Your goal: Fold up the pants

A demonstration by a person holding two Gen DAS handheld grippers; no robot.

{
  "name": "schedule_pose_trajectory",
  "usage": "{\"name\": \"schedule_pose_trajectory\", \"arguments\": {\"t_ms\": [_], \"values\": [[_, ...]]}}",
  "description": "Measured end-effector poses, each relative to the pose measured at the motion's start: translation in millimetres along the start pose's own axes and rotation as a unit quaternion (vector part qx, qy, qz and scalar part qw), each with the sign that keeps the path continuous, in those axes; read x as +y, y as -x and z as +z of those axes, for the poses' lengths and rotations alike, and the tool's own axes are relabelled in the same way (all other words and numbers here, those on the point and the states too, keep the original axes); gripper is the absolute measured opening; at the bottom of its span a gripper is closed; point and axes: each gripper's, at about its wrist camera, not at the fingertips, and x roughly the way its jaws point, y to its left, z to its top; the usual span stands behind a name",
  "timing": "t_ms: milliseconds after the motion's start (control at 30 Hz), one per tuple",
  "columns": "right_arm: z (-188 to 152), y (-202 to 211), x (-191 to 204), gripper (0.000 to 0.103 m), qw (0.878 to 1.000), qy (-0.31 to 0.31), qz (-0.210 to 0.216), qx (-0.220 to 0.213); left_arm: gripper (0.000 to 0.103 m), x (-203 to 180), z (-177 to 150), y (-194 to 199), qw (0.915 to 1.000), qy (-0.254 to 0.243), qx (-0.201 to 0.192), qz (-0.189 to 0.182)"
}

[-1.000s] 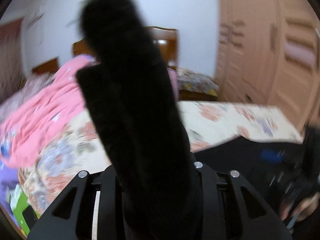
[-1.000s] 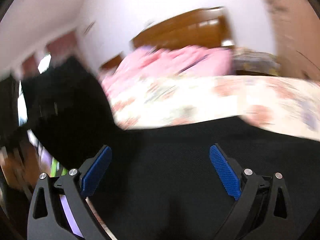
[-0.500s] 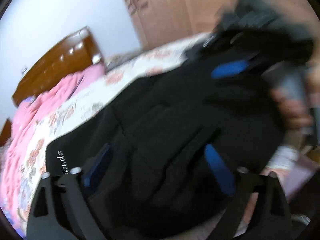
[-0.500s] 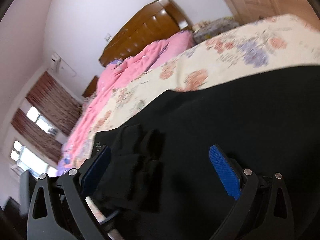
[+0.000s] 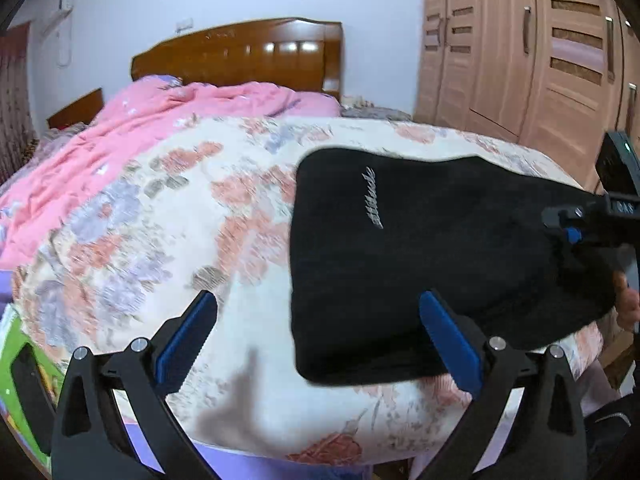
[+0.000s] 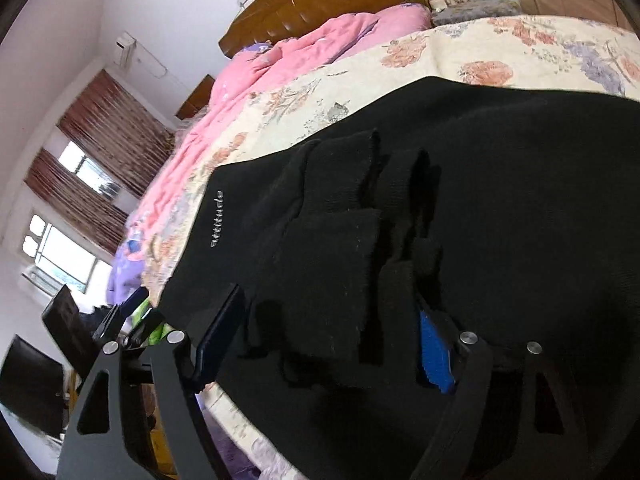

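Note:
The black pants [image 5: 432, 248] lie folded on the floral bedspread [image 5: 168, 216] near the bed's front right corner, with a small silver logo [image 5: 371, 198] facing up. My left gripper [image 5: 316, 340] is open and empty, just in front of the pants' left edge. My right gripper [image 5: 576, 224] shows at the pants' right end. In the right wrist view the pants [image 6: 460, 208] fill the frame, with bunched cuffs [image 6: 376, 200] on top. My right gripper [image 6: 326, 344] is open, its fingers either side of the bunched cloth.
A pink quilt [image 5: 132, 128] is heaped at the bed's far left before a wooden headboard [image 5: 240, 54]. A wooden wardrobe [image 5: 520, 60] stands at the right. A green item [image 5: 12, 360] lies beside the bed at lower left. Windows with blinds [image 6: 80, 184] show in the right wrist view.
My left gripper has let go of the pants leg and drawn back to the left. The pants now lie folded on the bed. My right gripper has moved onto the bunched cuffs.

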Motion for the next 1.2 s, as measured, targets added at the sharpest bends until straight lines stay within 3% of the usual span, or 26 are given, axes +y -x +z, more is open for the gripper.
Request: {"name": "schedule_pose_trajectory", "arguments": {"t_ms": [67, 133, 233, 267, 300, 400, 567, 700, 867, 1067, 1133, 1200], "values": [[-1, -2, 3, 0.049, 1.000, 0.011, -0.021, -0.007, 0.101, -15, -4, -18, 0.9998, -0.018, 0.009, 0.006], [1, -3, 1, 0.036, 0.999, 0.022, -0.036, -0.017, 0.101, -39, -13, -26, 0.9994, -0.031, 0.009, 0.015], [-2, 6, 6, 0.022, 0.998, 0.037, -0.038, -0.036, 0.101, -33, -17, -30, 0.9995, -0.028, 0.008, 0.011], [-2, 8, 8, 0.019, 0.997, 0.043, -0.040, -0.043, 0.096, -32, -15, -30, 0.9995, -0.031, 0.008, 0.005], [-4, 13, 13, 0.019, 0.997, 0.051, -0.040, -0.052, 0.084, -34, -17, -27, 0.9993, -0.035, 0.011, 0.000], [-14, 21, 16, 0.018, 0.995, 0.062, -0.045, -0.068, 0.070, -36, -17, -25, 0.9984, -0.047, 0.022, -0.022], [-25, 15, -5, 0.018, 0.996, 0.031, -0.050, -0.063, 0.070, -38, -18, -21, 0.9983, -0.052, 0.021, -0.018], [-23, 28, 12, 0.017, 0.994, 0.048, -0.055, -0.083, 0.070, -48, -12, -11, 0.9975, -0.070, 0.013, 0.001], [-29, 19, -7, 0.016, 0.995, 0.017, -0.064, -0.071, 0.070, -47, -5, -6, 0.9975, -0.070, 0.007, 0.003], [-32, 21, -4, 0.015, 0.994, 0.032, -0.081, -0.071, 0.071, -45, -8, -12, 0.9978, -0.064, 0.019, 0.008], [-36, 19, -8, 0.017, 0.994, 0.040, -0.083, -0.065, 0.079, -43, -4, -8, 0.9985, -0.053, 0.013, 0.009], [-37, 23, 0, 0.030, 0.992, 0.065, -0.096, -0.059, 0.097, -43, 6, 0, 0.9986, -0.046, -0.008, 0.024]]}}
